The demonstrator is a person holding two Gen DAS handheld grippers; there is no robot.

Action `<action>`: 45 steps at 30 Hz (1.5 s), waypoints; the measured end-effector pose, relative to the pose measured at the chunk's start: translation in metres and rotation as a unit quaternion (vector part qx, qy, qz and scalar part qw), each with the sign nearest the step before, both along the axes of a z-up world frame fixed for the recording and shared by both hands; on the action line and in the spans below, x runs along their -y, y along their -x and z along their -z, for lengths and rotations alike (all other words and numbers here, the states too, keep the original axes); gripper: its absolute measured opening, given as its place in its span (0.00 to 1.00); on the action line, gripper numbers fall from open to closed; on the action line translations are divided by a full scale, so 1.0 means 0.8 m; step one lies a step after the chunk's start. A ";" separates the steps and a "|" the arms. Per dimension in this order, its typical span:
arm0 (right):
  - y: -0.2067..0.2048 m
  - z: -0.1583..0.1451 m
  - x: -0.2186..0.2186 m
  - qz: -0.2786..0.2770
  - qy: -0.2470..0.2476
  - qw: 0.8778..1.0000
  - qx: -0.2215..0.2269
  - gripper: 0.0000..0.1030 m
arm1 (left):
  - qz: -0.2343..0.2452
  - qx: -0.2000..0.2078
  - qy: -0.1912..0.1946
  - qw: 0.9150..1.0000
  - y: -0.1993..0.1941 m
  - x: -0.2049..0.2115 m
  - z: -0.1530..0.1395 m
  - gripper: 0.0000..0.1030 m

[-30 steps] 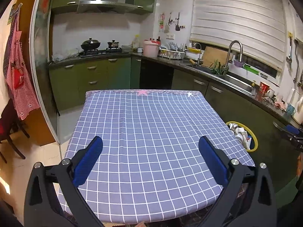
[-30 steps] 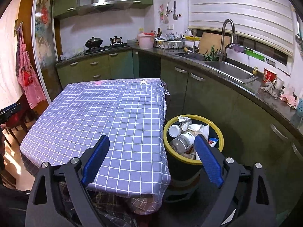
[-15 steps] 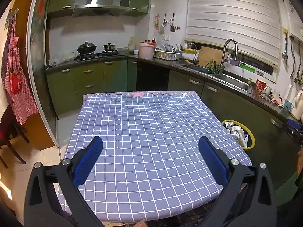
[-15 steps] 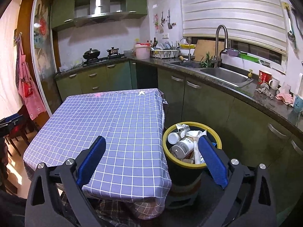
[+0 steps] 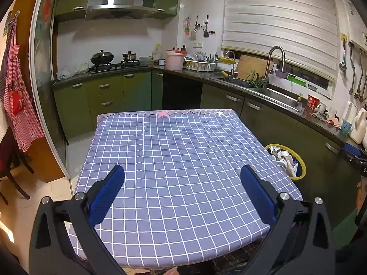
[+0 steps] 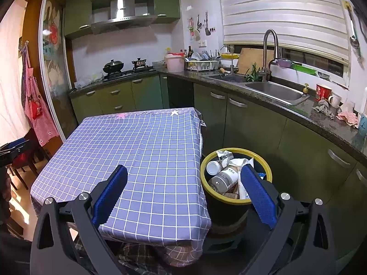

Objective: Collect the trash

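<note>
A black bin with a yellow rim (image 6: 267,171) stands on the floor right of the table; it holds bottles (image 6: 223,178), wrappers and crumpled paper. It also shows in the left wrist view (image 5: 302,167), partly hidden by the table edge. The table carries a blue-grey checked cloth (image 5: 179,160) (image 6: 137,151) with nothing on it. My left gripper (image 5: 182,186) is open and empty above the table's near part. My right gripper (image 6: 183,186) is open and empty, held above the table's right edge and the bin.
Green cabinets with a dark counter run along the back and right, with a sink (image 6: 273,91), tap, dish rack (image 6: 200,65) and stove with pots (image 5: 103,58). A red apron (image 5: 16,91) hangs at the left by a chair.
Both grippers have lifted and drawn back a little, so the table and bin sit lower and smaller in view. Both stay open and empty.
</note>
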State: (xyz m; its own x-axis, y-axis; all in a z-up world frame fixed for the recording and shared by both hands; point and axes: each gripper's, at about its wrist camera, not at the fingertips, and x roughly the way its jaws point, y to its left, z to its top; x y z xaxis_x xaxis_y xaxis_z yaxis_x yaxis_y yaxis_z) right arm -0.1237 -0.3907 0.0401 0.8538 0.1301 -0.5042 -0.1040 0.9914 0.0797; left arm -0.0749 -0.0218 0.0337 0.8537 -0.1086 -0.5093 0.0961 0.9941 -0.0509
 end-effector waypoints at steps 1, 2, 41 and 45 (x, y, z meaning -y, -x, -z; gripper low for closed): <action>0.000 0.000 0.000 -0.001 0.000 1.000 0.000 0.95 | 0.000 0.000 0.000 1.000 0.001 0.000 0.000 0.94; -0.001 0.001 0.000 -0.001 0.000 1.000 -0.001 0.95 | 0.000 0.000 -0.001 1.000 0.002 0.000 0.000 0.94; -0.009 0.009 -0.001 -0.012 -0.001 1.000 -0.006 0.95 | 0.008 -0.010 -0.012 1.000 -0.008 0.009 0.001 0.94; -0.011 0.012 0.000 -0.013 -0.001 1.000 -0.008 0.95 | 0.011 -0.012 -0.011 1.000 -0.009 0.010 0.003 0.94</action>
